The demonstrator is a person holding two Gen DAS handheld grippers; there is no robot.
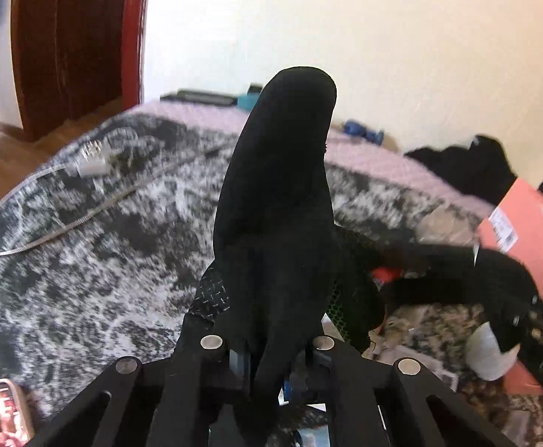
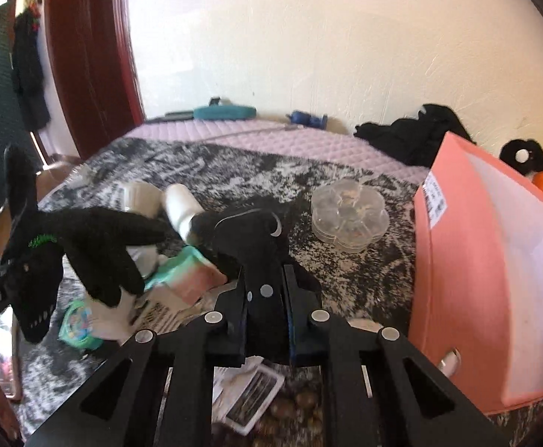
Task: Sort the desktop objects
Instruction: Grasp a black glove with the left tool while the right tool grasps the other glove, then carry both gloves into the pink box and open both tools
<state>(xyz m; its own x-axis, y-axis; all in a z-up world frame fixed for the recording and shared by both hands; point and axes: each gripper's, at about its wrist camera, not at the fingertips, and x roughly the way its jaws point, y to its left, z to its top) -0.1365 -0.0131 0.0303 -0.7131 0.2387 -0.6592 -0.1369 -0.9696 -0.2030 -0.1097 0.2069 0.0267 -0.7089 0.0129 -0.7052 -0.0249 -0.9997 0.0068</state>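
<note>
The mottled black-and-white plush blanket (image 2: 346, 268) covers most of the surface, with a quilted lilac cover (image 2: 271, 138) behind it running to the wall. At the right stands an open salmon-pink cardboard box (image 2: 469, 298), its far side cut off by the lens edge. A black knitted glove (image 1: 279, 193) fills the middle of the left wrist view, clamped between the closed fingers of the left gripper (image 1: 267, 350) and hiding much of the clutter behind it. The right gripper (image 2: 266, 298) is shut on a black fabric piece (image 2: 249, 234); whether that is the same glove or another cannot be told. A clear flower-shaped plastic organiser (image 2: 349, 216) lies near the box. A white cylindrical bottle (image 2: 182, 208) lies tipped, partly hidden. A white charger plug with braided cable (image 1: 92, 160) is blurred.
</note>
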